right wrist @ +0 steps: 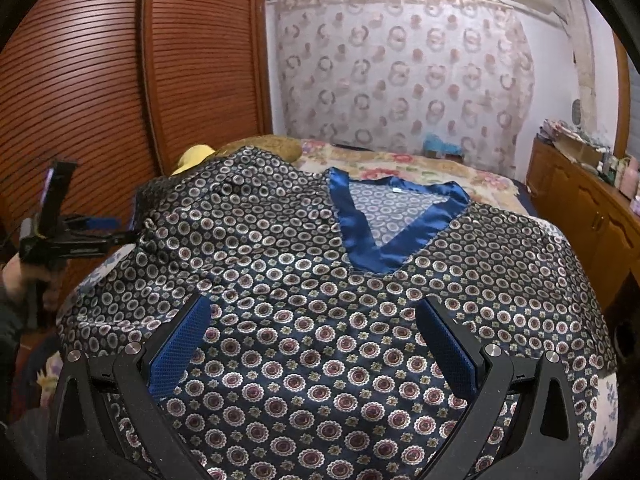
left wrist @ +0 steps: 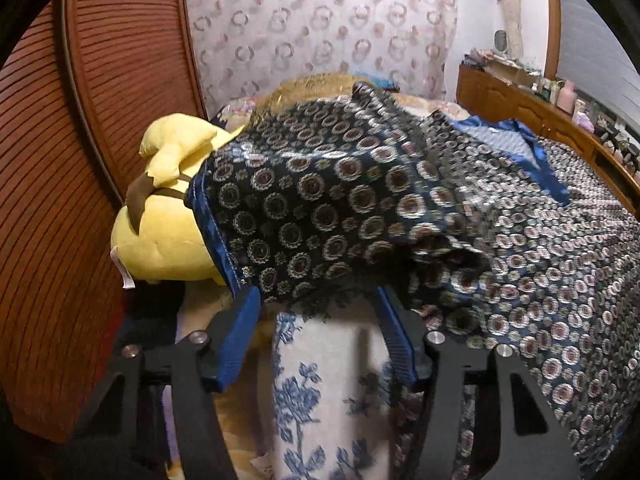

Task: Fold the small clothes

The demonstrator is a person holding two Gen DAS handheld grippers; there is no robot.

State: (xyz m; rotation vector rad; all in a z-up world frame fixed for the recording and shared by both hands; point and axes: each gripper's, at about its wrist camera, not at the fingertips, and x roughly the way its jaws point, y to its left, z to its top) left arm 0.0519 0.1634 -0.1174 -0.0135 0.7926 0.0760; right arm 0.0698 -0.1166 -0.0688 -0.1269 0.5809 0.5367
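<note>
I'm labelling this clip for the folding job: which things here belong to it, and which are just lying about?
Belongs to the job:
patterned shirt
left tool
right tool
bed

Lying about:
yellow plush toy
wooden dresser
louvred wardrobe doors

The patterned top [right wrist: 304,320] is showing as satin-like cloth, its blue neck trim [right wrist: 376,248] catching light with a glossy sheen. The blue finger pads [right wrist: 180,344] of the right gripper [right wrist: 316,344] are presenting a rough, gridded texture, sitting on matt black plastic arms with shiny metal screws [right wrist: 491,350]. The yellow plush toy [left wrist: 160,216] is appearing soft and matt. The slatted wardrobe door [right wrist: 100,80] is displaying ribbed, reddish wood.
</note>
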